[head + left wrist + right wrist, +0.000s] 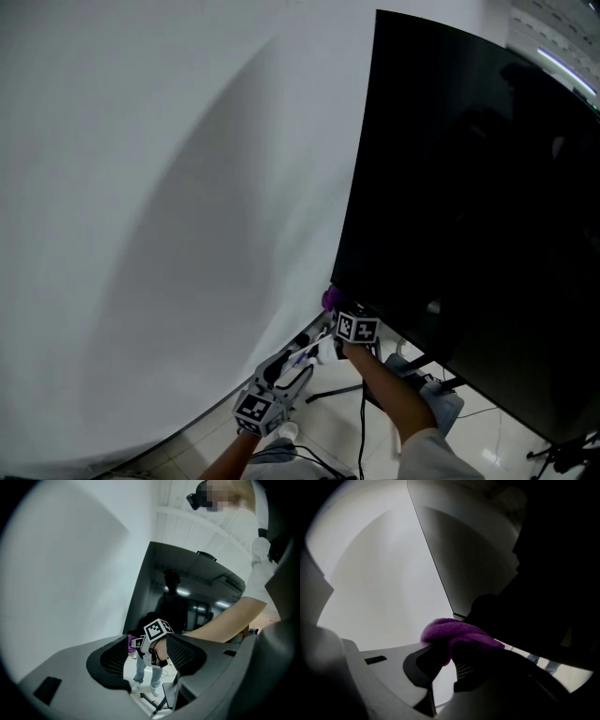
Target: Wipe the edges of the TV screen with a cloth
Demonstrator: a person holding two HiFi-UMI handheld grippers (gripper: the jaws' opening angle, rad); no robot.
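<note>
The black TV screen [469, 225] fills the right of the head view, in front of a white wall. Its lower left corner [457, 615] is right at the purple cloth [459, 634]. My right gripper [445, 657] is shut on that cloth and holds it against the corner; from the head the cloth [329, 298] shows just above the gripper's marker cube [357, 328]. My left gripper [312, 345] hangs lower left of it, open and holding nothing. In the left gripper view my left gripper [146, 663] looks at the right gripper's cube [157, 630] and the cloth [131, 642].
The TV stand's dark legs [328, 392] and cables [364, 422] lie on the pale tiled floor under the screen. The white wall [169, 206] runs close behind the TV's left edge. The screen [187, 592] mirrors ceiling lights and a standing figure.
</note>
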